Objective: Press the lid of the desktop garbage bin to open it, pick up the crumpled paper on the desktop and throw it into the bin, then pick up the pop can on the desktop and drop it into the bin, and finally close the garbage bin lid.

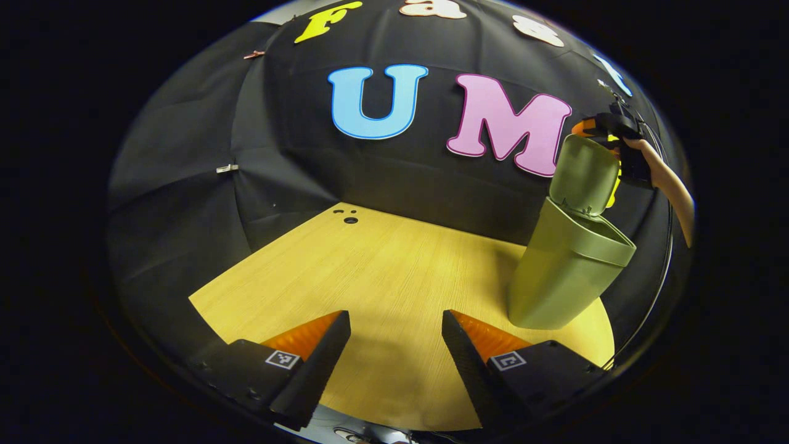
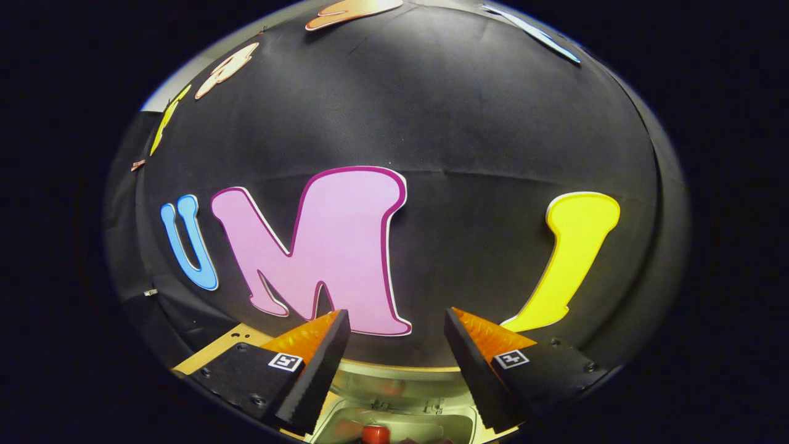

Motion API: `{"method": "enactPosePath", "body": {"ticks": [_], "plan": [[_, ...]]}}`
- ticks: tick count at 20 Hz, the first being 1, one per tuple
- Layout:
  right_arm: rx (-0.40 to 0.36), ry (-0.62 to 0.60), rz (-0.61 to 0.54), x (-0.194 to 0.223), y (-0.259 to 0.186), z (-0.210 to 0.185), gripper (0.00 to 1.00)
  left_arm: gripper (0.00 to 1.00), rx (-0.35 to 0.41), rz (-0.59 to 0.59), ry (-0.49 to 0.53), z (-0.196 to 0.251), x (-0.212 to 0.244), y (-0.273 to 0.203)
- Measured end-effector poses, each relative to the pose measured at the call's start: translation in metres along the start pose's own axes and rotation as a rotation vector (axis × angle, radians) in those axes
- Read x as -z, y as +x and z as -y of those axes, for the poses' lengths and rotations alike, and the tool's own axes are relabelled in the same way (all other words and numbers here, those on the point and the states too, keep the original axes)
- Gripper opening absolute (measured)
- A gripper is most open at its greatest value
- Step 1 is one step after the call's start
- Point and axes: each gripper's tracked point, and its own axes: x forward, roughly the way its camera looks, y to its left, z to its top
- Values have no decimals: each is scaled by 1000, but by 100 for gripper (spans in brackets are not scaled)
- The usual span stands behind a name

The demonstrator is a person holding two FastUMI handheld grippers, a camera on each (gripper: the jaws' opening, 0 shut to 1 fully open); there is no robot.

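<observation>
Desktop [image 1: 394, 271]: wooden top ran bare from my left gripper to the far wall; I saw no paper or can lying on it.
Bin [image 1: 564, 271]: olive body stood at the right side of the desktop, just beyond and right of my left gripper's right finger, well apart from it.
Lid [image 1: 584, 174]: it stood swung up on its far hinge, mouth open; closing it was, I judged, the step left.
Right gripper [image 2: 396, 345]: I held it directly above the bin's open mouth [image 2: 394, 425], jaws wide apart, nothing between them. From the left gripper view it showed behind the raised lid [image 1: 607, 132], with the hand [image 1: 669, 185] holding it.
Left gripper [image 1: 396, 342]: it hovered low over the near desktop, jaws wide apart, gripping nothing.
Pop can [image 2: 376, 433]: something red lay down inside the bin, under my right gripper; I took it for the can, though little of it was visible.
Risk: pushing the lid from behind with a sideways shove could tip or slide the light bin, since my left gripper was not steadying it.
Risk: if the can stood proud of the rim, the lid might not latch; I could not tell.
</observation>
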Motion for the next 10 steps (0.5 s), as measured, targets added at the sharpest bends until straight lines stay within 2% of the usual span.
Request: {"method": "enactPosePath", "body": {"ticks": [5,10], "plan": [[-23,12,-21,16,-32,-5,97,96,74,15,38,25,-10,13],[33,7,-76,58,-67,-8,96,96,179,21,91,34,-15,22]]}}
